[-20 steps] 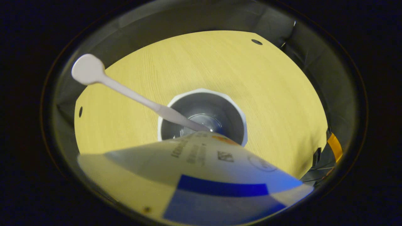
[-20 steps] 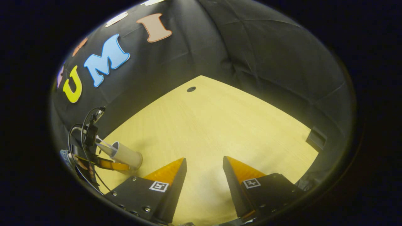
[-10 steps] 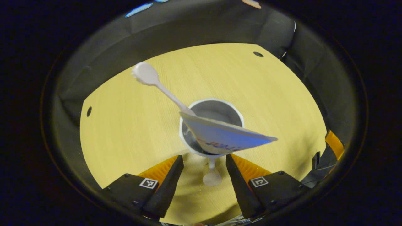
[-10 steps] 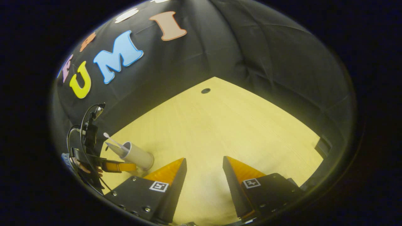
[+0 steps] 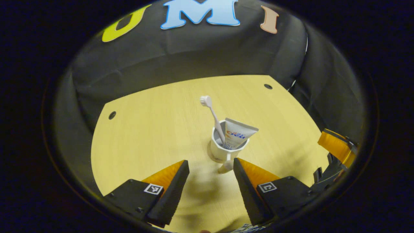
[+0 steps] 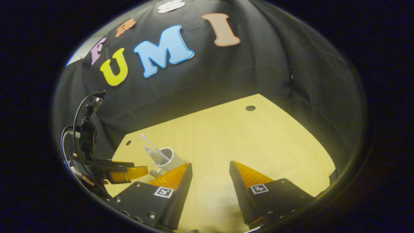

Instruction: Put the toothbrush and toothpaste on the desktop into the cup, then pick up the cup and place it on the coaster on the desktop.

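White hard-walled cup [image 5: 223, 150], handled, upright on the tabletop [image 5: 145, 136] just ahead of the left hand-held gripper [image 5: 208, 170], whose fingers stand wide apart and empty. Toothbrush [image 5: 213, 116] and toothpaste [image 5: 237, 136] stand in it, leaning. Likely light, rigid, top-heavy and smooth; best gripped low across the wall.

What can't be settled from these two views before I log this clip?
- Coaster: I cannot locate it on the desktop in either view.
- Cup base: the left gripper, jaws open, covers part of it in the left gripper view.
- Toothpaste lower end: hidden inside the cup.
- Toothbrush: too small in the right gripper view to show bristles.
- Right gripper: jaws open, body cut off by the edge.
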The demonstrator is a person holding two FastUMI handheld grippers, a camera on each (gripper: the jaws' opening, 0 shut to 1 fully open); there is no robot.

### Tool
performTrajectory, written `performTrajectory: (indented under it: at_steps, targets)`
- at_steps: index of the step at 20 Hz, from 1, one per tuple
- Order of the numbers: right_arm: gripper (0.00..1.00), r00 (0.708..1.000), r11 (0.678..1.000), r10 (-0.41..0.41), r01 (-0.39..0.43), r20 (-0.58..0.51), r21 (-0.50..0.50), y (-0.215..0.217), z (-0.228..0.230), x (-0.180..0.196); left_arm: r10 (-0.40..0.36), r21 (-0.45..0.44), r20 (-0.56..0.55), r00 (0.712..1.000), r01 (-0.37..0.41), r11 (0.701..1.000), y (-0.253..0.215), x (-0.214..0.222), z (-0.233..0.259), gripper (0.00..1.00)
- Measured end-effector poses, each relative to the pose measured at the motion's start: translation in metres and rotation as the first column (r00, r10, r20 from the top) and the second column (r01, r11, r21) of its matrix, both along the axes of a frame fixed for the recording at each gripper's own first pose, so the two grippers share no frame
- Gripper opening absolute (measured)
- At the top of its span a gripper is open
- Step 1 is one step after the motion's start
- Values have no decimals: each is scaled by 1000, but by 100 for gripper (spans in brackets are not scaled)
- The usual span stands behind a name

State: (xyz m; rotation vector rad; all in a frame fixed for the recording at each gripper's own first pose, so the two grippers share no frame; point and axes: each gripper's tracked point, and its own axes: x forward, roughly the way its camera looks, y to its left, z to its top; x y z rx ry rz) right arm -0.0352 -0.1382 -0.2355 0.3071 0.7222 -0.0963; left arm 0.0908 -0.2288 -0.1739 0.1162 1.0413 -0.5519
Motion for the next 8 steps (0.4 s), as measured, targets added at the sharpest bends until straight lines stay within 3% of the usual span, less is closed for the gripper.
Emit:
performTrajectory:
  at_steps: [2, 4, 8]
  targets:
    - [71, 998, 999, 41, -40, 37, -24, 12, 18, 11, 62, -63, 63, 996, -58, 996, 12, 9, 38, 97]
    - [71, 995, 997, 70, -68, 66, -44, 22, 37, 22, 134, -126, 136, 982, -117, 985, 29, 17, 77, 93]
    - [70, 987, 995, 93, -87, 127, -55, 40, 75, 41, 274, -238, 258, 927, -214, 948, 61, 35, 139, 91]
